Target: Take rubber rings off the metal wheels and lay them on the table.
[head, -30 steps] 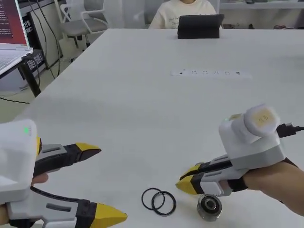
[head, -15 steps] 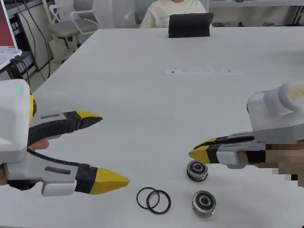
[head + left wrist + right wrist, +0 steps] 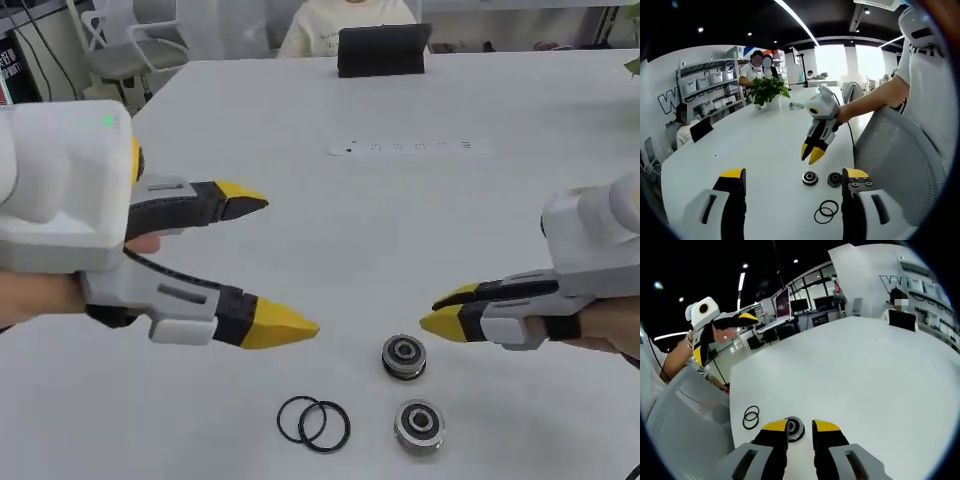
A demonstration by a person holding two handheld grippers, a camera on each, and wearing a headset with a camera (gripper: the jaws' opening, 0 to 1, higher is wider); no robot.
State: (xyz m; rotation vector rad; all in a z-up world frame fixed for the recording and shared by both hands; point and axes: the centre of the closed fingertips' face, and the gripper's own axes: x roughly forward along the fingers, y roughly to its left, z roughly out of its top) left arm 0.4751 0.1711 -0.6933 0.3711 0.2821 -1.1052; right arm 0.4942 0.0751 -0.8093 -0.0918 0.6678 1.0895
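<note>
Hovering just beside one wheel, the right gripper holds nothing, its jaws narrowly apart. Near that wheel on the table lie another wheel and two rubber rings. The left gripper gapes wide, empty.

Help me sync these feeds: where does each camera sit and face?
Head view: on the headset, looking forward and down at the table; left hand-held gripper, right hand-held gripper and both hands show.
Left gripper view: on the left hand-held gripper, facing the right one, the wheels and rings; the person's arm and torso show.
Right gripper view: on the right hand-held gripper, low, facing one wheel; the left one shows upper left.
Both gripper views share the rings.
</note>
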